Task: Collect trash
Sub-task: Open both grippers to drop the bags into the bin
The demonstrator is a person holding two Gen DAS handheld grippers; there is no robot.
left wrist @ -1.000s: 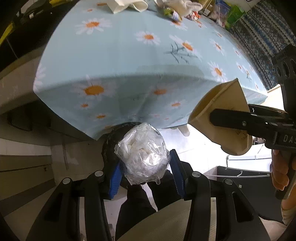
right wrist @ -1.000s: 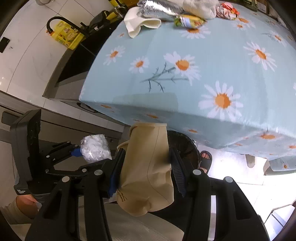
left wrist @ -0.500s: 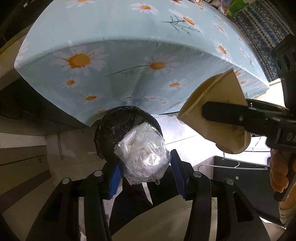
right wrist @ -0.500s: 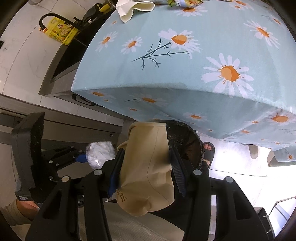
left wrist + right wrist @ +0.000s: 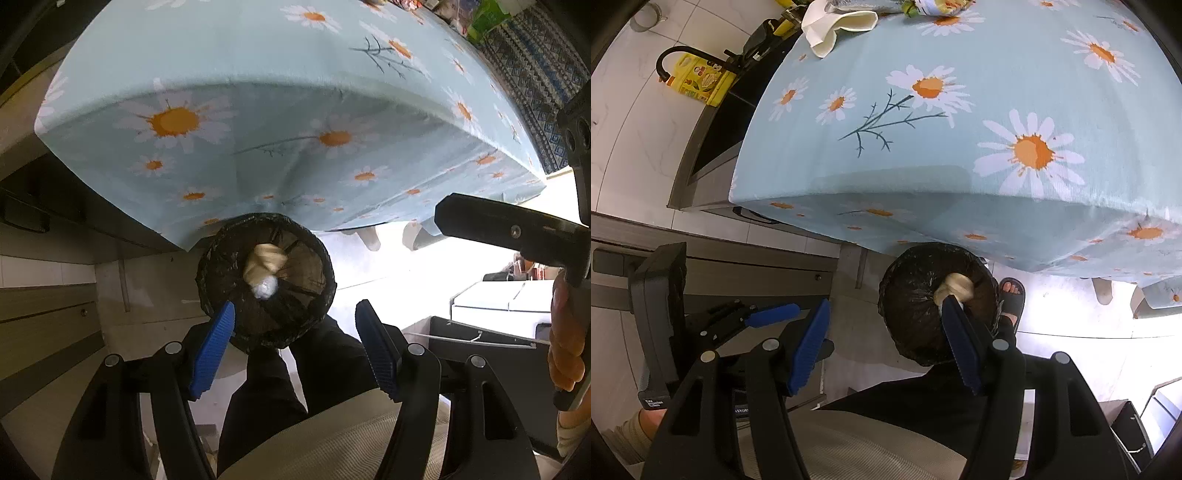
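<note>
Both grippers released; bin (image 5: 266, 280) holds two pieces.

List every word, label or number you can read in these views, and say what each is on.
"Rob": partial white print on the left gripper's black body, rest hidden.
White label on that gripper's body: too small to read.
Yellow jug: printed label, blurred.
Snack wrapper on the table: unreadable.

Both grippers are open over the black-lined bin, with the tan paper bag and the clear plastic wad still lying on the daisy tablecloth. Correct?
Not quite: the tan paper bag and clear plastic wad lie inside the black-lined bin, as the left wrist view shows. Both the left gripper and right gripper are open.
</note>
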